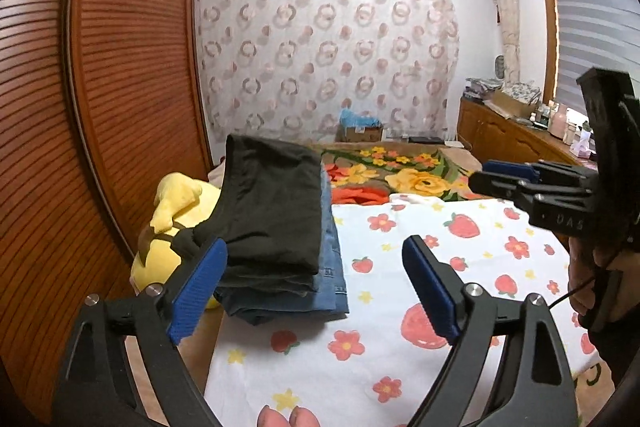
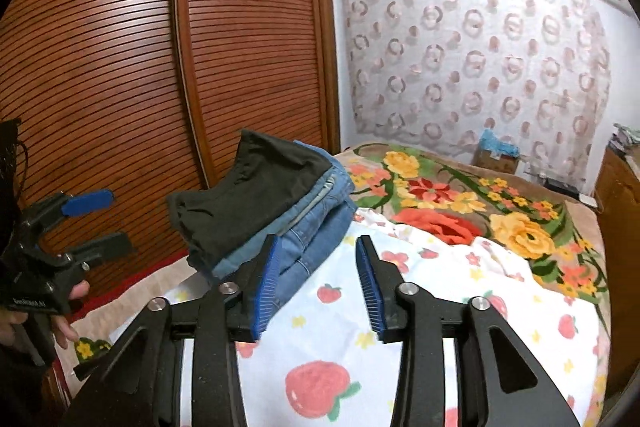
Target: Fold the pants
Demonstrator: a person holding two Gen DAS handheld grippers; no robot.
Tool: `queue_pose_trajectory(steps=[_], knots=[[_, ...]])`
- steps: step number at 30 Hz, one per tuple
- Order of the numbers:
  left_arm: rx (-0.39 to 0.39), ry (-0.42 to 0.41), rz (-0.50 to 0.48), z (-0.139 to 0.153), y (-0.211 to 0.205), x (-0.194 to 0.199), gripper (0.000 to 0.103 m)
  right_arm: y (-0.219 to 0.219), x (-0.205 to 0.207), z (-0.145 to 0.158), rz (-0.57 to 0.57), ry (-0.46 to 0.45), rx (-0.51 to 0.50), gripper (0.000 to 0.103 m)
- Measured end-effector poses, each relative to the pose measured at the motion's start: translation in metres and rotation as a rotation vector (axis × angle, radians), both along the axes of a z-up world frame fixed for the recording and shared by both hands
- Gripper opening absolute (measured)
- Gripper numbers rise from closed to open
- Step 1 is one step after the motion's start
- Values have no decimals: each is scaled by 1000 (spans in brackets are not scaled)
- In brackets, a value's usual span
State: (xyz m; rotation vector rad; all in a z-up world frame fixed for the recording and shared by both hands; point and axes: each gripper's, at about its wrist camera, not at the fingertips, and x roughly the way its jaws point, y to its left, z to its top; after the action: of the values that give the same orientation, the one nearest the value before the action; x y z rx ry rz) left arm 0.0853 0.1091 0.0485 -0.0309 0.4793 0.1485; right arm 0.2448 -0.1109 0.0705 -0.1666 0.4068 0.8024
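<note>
The black pants (image 1: 272, 211) lie folded on top of a pile of folded blue jeans (image 1: 330, 275) at the left edge of the bed, over the strawberry-print sheet (image 1: 400, 307). A yellow plush toy (image 1: 176, 227) sits just beside the pile, toward the louvered wardrobe door (image 1: 132, 67).

Both pairs of tongs are empty. The left tongs (image 1: 316, 287) are spread wide, with the pile showing between and beyond the blue pads. The right tongs (image 2: 318, 283) are also spread, though less widely, and hang just short of the pile's near edge, not touching it as far as the fisheye view allows one to tell.

Judged from this, the folding of the black pair looks finished and the pair stacked, so the step in hand appears to be the release and pull-back after placing. No unfolded pants show on the sheet or on the floral blanket (image 2: 480, 203) beyond it. The next move would call for either fetching another garment from out of view or squaring the pile, whose layers sit slightly askew.
</note>
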Motion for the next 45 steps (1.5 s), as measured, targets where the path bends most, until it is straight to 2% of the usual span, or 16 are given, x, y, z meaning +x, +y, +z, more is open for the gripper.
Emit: queue_pose_trajectory(steps=[4, 11, 18, 23, 28, 36, 45], knots=[[-1, -17, -22, 7, -10, -14, 90, -10, -21, 0, -17, -12, 9, 51], [11, -14, -63, 9, -32, -27, 90, -34, -74, -1, -50, -47, 24, 57], [17, -13, -91, 8, -54, -33, 90, -56, -108, -7, -109, -49, 45, 65], [-7, -4, -124, 6, -64, -36, 90, -65, -128, -6, -150, -49, 47, 72], [-12, 0, -149, 0, -80, -38, 90, -72, -141, -10, -185, -34, 64, 74], [-28, 25, -178, -16, -106, -41, 90, -85, -157, -19, -303, 14, 57, 75], [-34, 43, -189, -21, -121, -39, 90, -95, -172, -9, -392, 14, 73, 75]])
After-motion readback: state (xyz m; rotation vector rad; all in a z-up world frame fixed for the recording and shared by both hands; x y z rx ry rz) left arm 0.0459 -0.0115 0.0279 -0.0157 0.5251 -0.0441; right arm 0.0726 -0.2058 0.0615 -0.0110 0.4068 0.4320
